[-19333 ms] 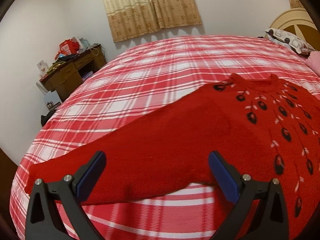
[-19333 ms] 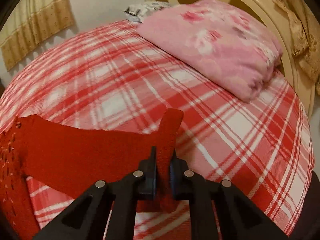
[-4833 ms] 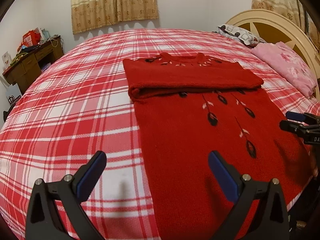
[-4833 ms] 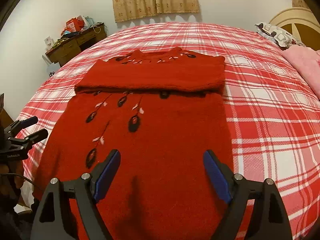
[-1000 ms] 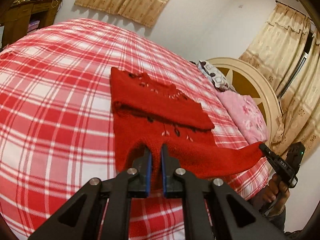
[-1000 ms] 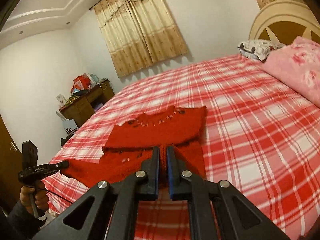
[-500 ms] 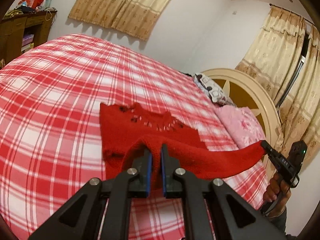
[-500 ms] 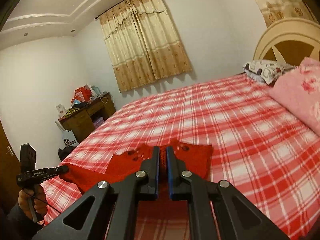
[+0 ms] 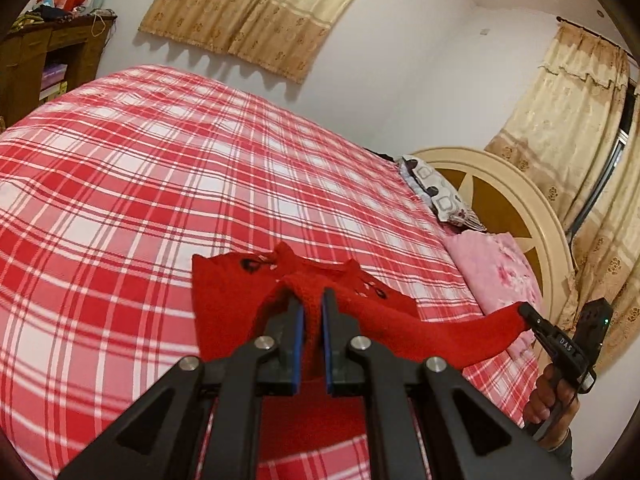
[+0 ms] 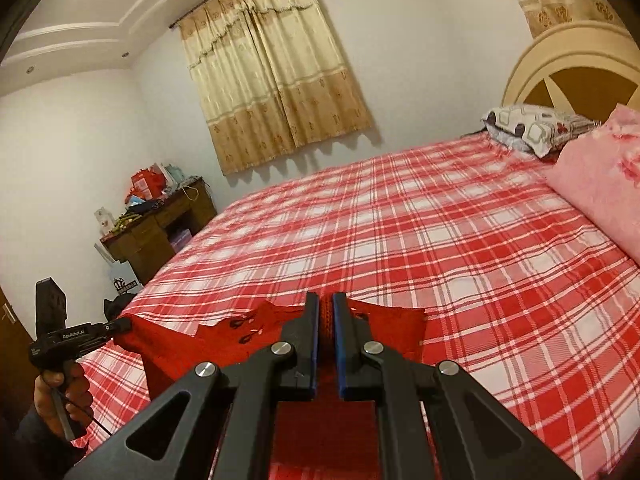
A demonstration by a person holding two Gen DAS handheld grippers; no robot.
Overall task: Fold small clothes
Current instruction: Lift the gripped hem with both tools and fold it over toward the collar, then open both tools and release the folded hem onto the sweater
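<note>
A red knit sweater [image 9: 224,300] with dark flower marks lies on the plaid bed, sleeves folded across its chest. My left gripper [image 9: 311,304] is shut on one corner of its lower hem, lifted above the bed. My right gripper [image 10: 326,312] is shut on the other hem corner. The hem stretches between them and hangs over the folded upper part [image 10: 240,328]. Each gripper shows in the other's view: the right one [image 9: 528,314] and the left one [image 10: 120,324].
The red and white plaid bed [image 9: 160,184] fills both views. A pink folded blanket [image 9: 496,268] and a patterned pillow [image 10: 532,128] lie by the round headboard [image 9: 516,196]. A cluttered wooden desk [image 10: 156,228] stands by the far wall under a curtained window [image 10: 276,92].
Both grippers have carried the lifted hem further toward the sweater's neck. Less of the sweater's body shows beyond the fingers than half a second ago.
</note>
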